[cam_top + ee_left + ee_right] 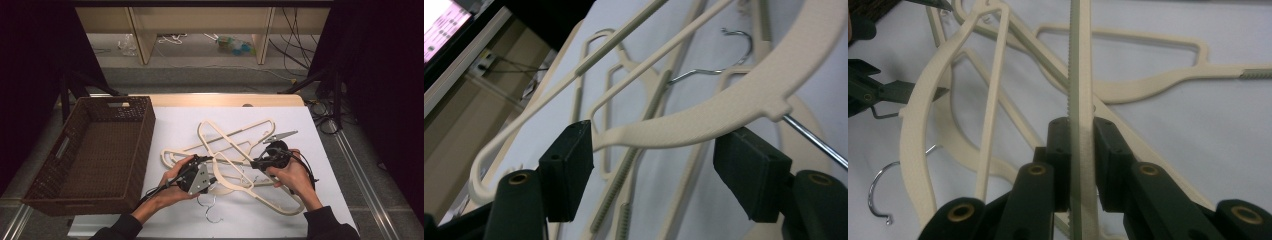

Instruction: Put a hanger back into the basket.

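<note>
- A tangle of cream hangers (227,150) is seen on the white table (320,165), right of the wicker basket (95,150); the work in hand is judged to be freeing one hanger from the pile, probably for the basket.
- The right tongs (1080,145) are pressed together on a ridged hanger bar (1079,75), which is pinched between the pads; in the high view these tongs (260,163) are seen at the right side of the pile.
- The left tongs (654,165) are spread wide, with the curved shoulder (724,107) of a hanger lying across the gap between the jaws and nothing pinched; in the high view they (207,162) are held at the near left of the pile.
- For the step to go well, the left tongs should be closed squarely on the shoulder before any lift, so that the hanger is carried at two points and cannot swing.
- The lift should be kept slow and level: the bars are interlaced, and a wire hook (878,192) lying near could be caught and dragged along.
- The gripped bar is seen running straight away from the right tongs, its long axis in line with the jaws; on the table it is judged to lie roughly across, left to right.
- Which hook belongs to the gripped hanger, and so which way it points, cannot be told from the tangle.
</note>
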`<control>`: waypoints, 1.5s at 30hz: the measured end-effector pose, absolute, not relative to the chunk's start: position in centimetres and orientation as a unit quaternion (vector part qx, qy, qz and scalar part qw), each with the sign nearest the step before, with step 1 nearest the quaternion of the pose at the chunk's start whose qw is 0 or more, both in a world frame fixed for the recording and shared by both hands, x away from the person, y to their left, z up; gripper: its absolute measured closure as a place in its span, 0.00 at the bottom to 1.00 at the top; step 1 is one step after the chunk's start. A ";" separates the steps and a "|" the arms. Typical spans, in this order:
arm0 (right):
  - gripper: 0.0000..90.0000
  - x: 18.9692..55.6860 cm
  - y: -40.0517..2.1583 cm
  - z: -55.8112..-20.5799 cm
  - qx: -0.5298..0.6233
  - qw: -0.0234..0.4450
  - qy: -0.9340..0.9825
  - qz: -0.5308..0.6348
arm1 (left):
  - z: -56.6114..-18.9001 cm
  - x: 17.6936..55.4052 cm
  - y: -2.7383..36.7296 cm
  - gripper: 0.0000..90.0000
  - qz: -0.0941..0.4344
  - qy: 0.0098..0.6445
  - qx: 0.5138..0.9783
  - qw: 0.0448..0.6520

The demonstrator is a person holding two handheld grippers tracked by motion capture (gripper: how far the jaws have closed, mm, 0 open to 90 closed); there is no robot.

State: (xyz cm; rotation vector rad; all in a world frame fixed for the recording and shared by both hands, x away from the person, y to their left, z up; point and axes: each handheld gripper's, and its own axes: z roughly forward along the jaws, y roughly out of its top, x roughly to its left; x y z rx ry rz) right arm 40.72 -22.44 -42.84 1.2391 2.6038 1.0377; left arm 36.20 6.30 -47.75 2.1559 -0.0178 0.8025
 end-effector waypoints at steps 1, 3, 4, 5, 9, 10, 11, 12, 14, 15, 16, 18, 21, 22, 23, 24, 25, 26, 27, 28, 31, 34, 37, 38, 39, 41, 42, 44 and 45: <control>0.88 40.7 -22.4 -42.9 0.403 0.035 0.850 0.338 | -47.6 36.1 6.3 0.38 0.316 -0.024 0.859 0.401; 0.88 40.8 -22.4 -43.1 0.401 0.033 0.850 0.341 | -47.4 35.7 6.0 0.44 0.305 -0.048 0.861 0.403; 0.88 40.8 -22.4 -43.2 0.397 0.032 0.851 0.343 | -47.3 35.6 6.0 0.46 0.300 -0.059 0.865 0.399; 0.88 40.9 -22.5 -43.2 0.392 0.030 0.854 0.341 | -47.3 35.5 5.9 0.49 0.297 -0.068 0.865 0.400; 0.87 41.0 -22.6 -43.2 0.387 0.019 0.856 0.342 | -47.1 35.1 5.6 0.61 0.283 -0.110 0.869 0.391; 0.87 41.0 -22.7 -43.2 0.382 0.016 0.861 0.334 | -46.9 35.0 5.5 0.64 0.284 -0.118 0.868 0.390; 0.87 41.1 -22.6 -43.2 0.380 0.019 0.863 0.333 | -46.8 34.8 5.4 0.68 0.279 -0.124 0.868 0.391; 0.87 41.0 -22.6 -43.3 0.382 0.021 0.863 0.331 | -46.6 34.8 5.3 0.70 0.279 -0.137 0.870 0.382; 0.87 41.1 -22.5 -43.4 0.374 0.018 0.866 0.331 | -46.3 34.6 5.1 0.73 0.279 -0.152 0.870 0.377; 0.87 41.1 -22.6 -43.4 0.372 0.010 0.870 0.325 | -46.0 34.6 5.1 0.75 0.280 -0.164 0.872 0.368; 0.87 41.2 -22.6 -43.4 0.362 0.013 0.874 0.326 | -45.9 34.5 5.1 0.76 0.278 -0.167 0.871 0.369; 0.87 41.2 -22.7 -43.4 0.357 0.009 0.876 0.323 | -45.6 34.2 4.9 0.78 0.274 -0.180 0.872 0.363; 0.87 41.2 -22.6 -43.3 0.349 0.006 0.882 0.317 | -44.8 34.0 4.7 0.81 0.270 -0.194 0.873 0.357; 0.87 41.2 -22.6 -43.2 0.349 0.000 0.883 0.314 | -44.6 34.0 4.7 0.82 0.272 -0.200 0.872 0.356; 0.87 41.2 -22.6 -43.1 0.347 -0.002 0.884 0.315 | -44.3 33.9 4.6 0.82 0.271 -0.202 0.872 0.355; 0.87 41.2 -22.6 -43.1 0.344 -0.004 0.885 0.315 | -44.0 33.9 4.6 0.83 0.272 -0.203 0.871 0.355; 0.87 41.3 -22.5 -43.0 0.342 -0.005 0.886 0.314 | -43.6 33.8 4.6 0.84 0.276 -0.206 0.870 0.353; 0.87 41.3 -22.6 -43.1 0.336 -0.007 0.887 0.316 | -43.3 33.8 4.6 0.86 0.279 -0.209 0.870 0.349; 0.87 41.4 -22.6 -43.1 0.334 -0.008 0.888 0.316 | -42.9 33.8 4.6 0.87 0.285 -0.212 0.866 0.352; 0.87 41.4 -22.6 -43.1 0.331 -0.013 0.889 0.316 | -42.4 33.8 4.6 0.88 0.290 -0.214 0.864 0.353; 0.87 41.4 -22.5 -43.1 0.327 -0.019 0.891 0.314 | -41.4 34.0 4.6 0.93 0.296 -0.216 0.860 0.354; 0.87 41.5 -22.2 -43.2 0.321 -0.030 0.893 0.314 | -40.0 34.5 4.5 0.94 0.297 -0.211 0.860 0.358; 0.80 41.7 -22.5 -42.7 0.331 -0.019 0.880 0.340 | -39.9 35.1 4.2 0.95 0.291 -0.192 0.866 0.359; 0.75 41.7 -22.9 -42.0 0.337 -0.007 0.876 0.344 | -39.8 35.1 4.2 0.95 0.289 -0.186 0.868 0.359; 0.72 41.7 -23.2 -41.6 0.339 0.010 0.871 0.356 | -39.6 35.3 4.2 0.95 0.294 -0.180 0.868 0.357; 0.69 41.7 -24.0 -40.3 0.341 0.040 0.856 0.387 | -38.9 35.6 4.4 0.95 0.296 -0.161 0.869 0.362; 0.64 41.7 -24.5 -39.4 0.340 0.058 0.845 0.409 | -38.6 35.7 4.5 0.95 0.297 -0.152 0.869 0.365; 0.52 41.4 -25.6 -37.3 0.353 0.114 0.812 0.451 | -38.0 36.1 4.8 0.95 0.295 -0.136 0.868 0.375; 0.51 41.3 -26.0 -36.7 0.354 0.127 0.799 0.469 | -37.8 36.2 4.8 0.95 0.294 -0.129 0.867 0.380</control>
